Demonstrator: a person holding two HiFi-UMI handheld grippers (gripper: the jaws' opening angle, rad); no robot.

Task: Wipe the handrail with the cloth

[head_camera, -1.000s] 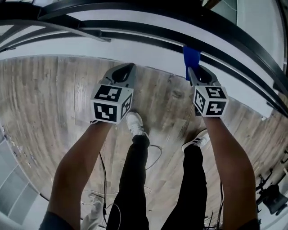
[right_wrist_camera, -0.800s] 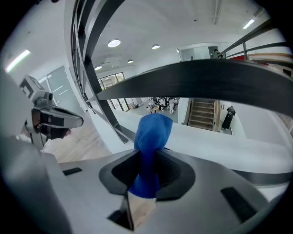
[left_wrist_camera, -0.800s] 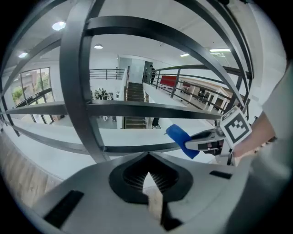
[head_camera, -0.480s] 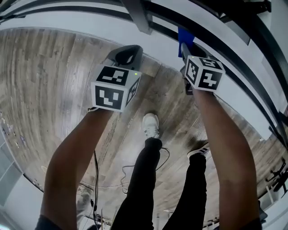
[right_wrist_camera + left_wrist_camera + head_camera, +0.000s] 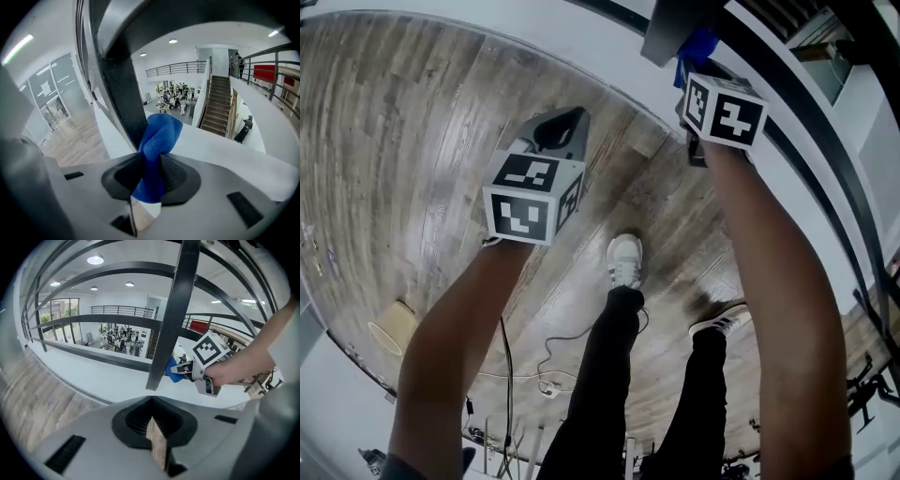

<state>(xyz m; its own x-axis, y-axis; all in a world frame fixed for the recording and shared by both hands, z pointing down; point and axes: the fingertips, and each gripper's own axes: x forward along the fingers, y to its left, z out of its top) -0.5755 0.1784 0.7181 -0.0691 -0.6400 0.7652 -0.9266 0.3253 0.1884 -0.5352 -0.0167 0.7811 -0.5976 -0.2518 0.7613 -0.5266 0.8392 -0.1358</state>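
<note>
My right gripper (image 5: 687, 73) is raised at the railing, shut on a blue cloth (image 5: 700, 44). In the right gripper view the cloth (image 5: 158, 140) bulges out of the jaws and presses against the side of a dark upright railing post (image 5: 123, 89). The left gripper view shows that post (image 5: 174, 315) with the cloth (image 5: 173, 371) and the right gripper (image 5: 185, 370) right beside it. Dark handrail bars (image 5: 830, 131) curve away past it. My left gripper (image 5: 562, 127) hangs lower and to the left, over the floor, shut with nothing in it (image 5: 152, 401).
Below me are a wood-plank floor (image 5: 412, 141), the person's legs and white shoes (image 5: 625, 260), and loose cables (image 5: 546, 361). A round beige object (image 5: 389, 333) lies at the lower left. A white ledge (image 5: 93, 376) runs under the railing, with an open hall beyond.
The right gripper with the cloth has moved along the railing to the upright post. The head view has swung left and down; the left gripper stays low.
</note>
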